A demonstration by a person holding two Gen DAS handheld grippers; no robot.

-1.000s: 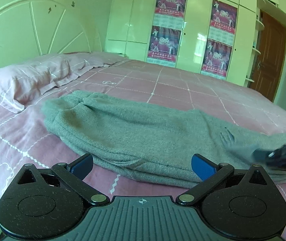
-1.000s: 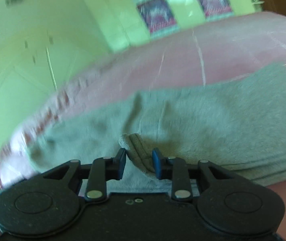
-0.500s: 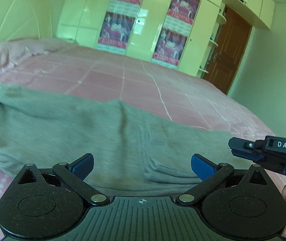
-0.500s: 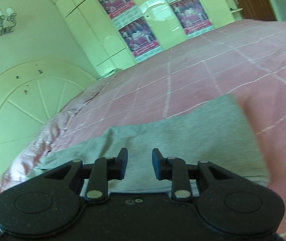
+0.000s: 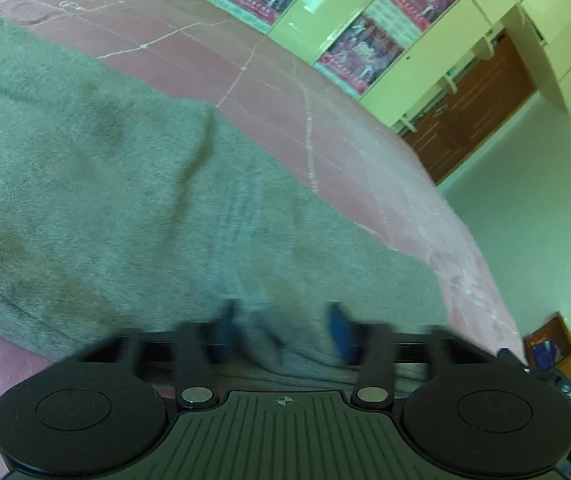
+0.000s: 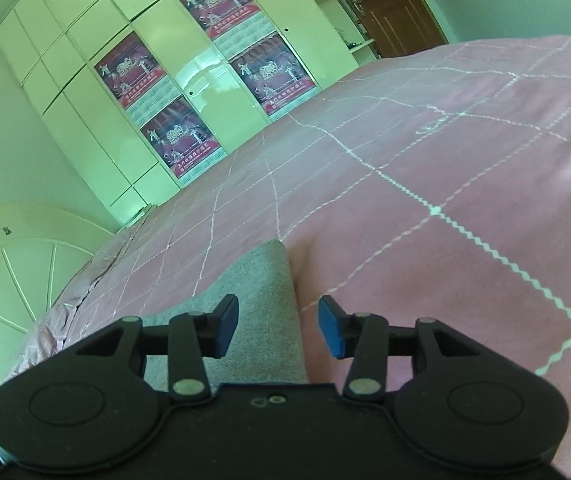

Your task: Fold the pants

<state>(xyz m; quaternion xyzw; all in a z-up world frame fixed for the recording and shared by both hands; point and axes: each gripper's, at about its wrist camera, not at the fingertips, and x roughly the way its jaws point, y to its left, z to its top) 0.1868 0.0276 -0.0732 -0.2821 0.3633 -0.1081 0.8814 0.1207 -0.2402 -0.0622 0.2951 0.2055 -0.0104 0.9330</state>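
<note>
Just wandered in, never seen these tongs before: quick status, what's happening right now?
Left tongs blurred, fingers straddling a bunched edge of the grey pants. Right tongs open, empty, over the pants' end. Nothing in the way.

**Grey pants, flat on the bedspread**

You see the pants (image 5: 133,200) as a broad slab of grey, fleecy knit lying flat on the pink checked bedspread (image 5: 325,128), running from the upper left of the left wrist view down toward the lower right. One dark crease cuts diagonally across the middle of the cloth. Darker smudged patches show toward its left side. Along the near edge you can make out stacked layers, so the cloth is doubled over there. The near part is motion-blurred; finer detail there cannot be read.

In the right wrist view you see only one end of the pants (image 6: 261,300): a straight, squared edge lying smooth on the bedspread.
</note>
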